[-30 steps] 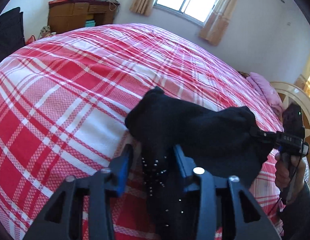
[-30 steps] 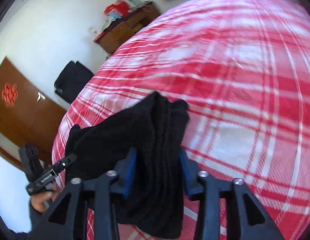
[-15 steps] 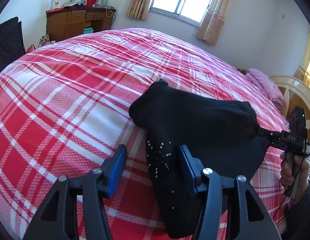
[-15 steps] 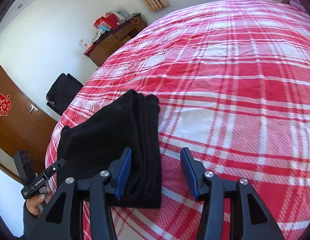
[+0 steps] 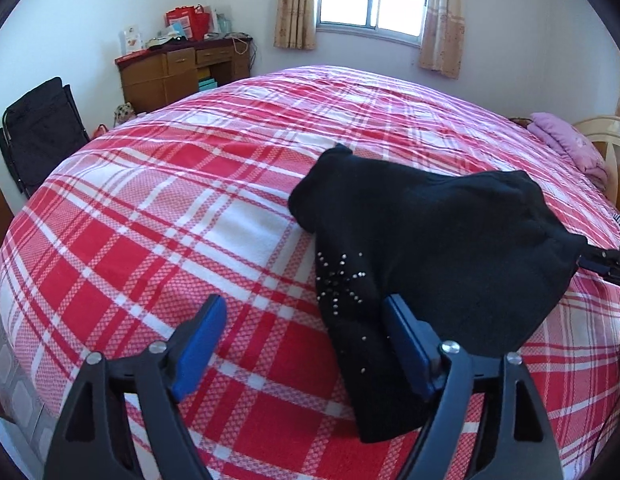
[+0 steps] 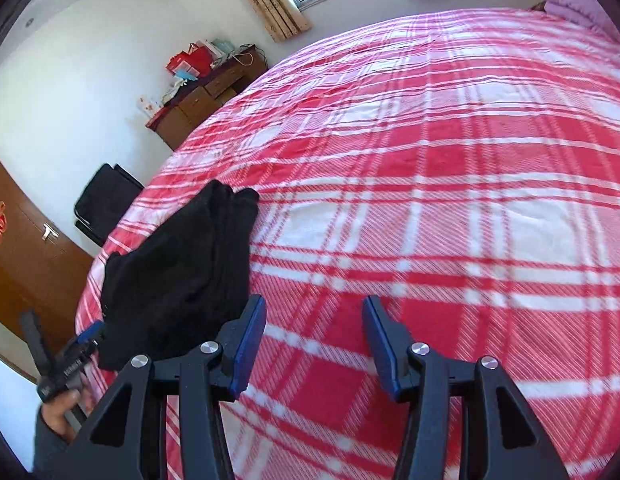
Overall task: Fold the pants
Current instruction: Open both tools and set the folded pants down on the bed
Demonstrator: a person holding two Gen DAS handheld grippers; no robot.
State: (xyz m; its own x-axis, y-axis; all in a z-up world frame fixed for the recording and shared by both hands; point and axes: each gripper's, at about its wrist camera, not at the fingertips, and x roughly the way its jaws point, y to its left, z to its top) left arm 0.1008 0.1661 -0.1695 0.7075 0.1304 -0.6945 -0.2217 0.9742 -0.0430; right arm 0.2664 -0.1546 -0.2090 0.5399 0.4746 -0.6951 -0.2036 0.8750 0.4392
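Near the bed's front edge, on the red-and-white plaid blanket (image 5: 158,240), lies the folded black fabric pants bundle (image 5: 422,248). My left gripper (image 5: 306,332) gapes wide, one pad beside the cloth; my right gripper (image 6: 314,336) is also wide, holding nothing. I judge the fold essentially finished; next I should only tidy the uneven edges.

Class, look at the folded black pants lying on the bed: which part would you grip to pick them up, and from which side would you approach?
Probably the thick folded end of the black pants, where the layers stack in ridges. Approach low from the bare plaid bedspread on that side, so one bite catches every layer. Both the left gripper and the right gripper have open jaws.
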